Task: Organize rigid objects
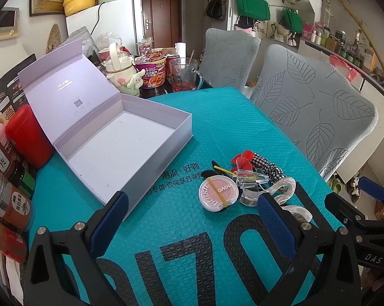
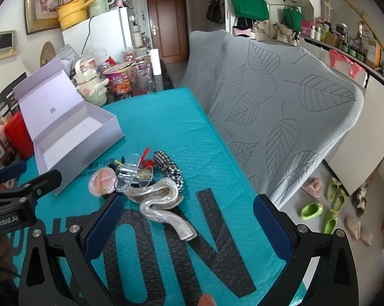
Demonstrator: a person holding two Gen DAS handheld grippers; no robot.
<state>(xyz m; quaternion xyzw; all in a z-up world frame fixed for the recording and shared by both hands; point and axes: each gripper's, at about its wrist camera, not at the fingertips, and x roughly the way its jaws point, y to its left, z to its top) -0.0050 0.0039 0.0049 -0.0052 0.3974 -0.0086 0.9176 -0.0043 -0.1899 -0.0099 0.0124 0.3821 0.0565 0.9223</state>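
open box (image 1: 120, 137), hair clips (image 2: 151, 193) near mat edge

Teal mat (image 1: 181, 137) under open white box (image 1: 130, 150), blush compact (image 1: 218, 194), clear clips (image 2: 164, 204).

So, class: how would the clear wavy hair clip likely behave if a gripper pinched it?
The wavy hair clip looks like glossy hard plastic, so probably stiff and somewhat slippery. Its curved body may twist between flat pads. It seems light, lying loose on the teal mat.
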